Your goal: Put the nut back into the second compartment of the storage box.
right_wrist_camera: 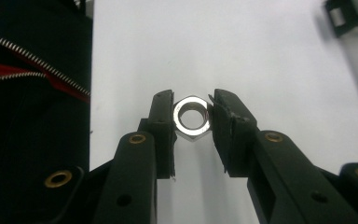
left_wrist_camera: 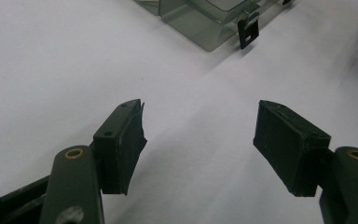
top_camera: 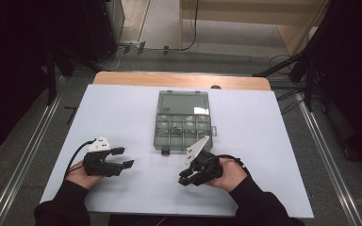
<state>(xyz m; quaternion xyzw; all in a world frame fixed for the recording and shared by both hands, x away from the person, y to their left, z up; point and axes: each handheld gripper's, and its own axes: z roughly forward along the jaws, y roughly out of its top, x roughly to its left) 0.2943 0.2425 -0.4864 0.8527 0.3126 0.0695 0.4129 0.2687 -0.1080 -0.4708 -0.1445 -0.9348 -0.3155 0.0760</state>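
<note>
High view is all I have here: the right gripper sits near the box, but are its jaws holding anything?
Observer: Yes. In the right gripper view the right gripper is shut on a shiny hex nut, pinched flat to flat between the pads.
Operator: Is the nut lying on the white board?
Observer: I cannot tell; the nut's hole faces the camera, with the white board behind it.
Operator: And the left gripper?
Observer: The left gripper is open, with nothing between its jaws; its view looks toward the near corner of the clear compartment box and its black latch.
</note>
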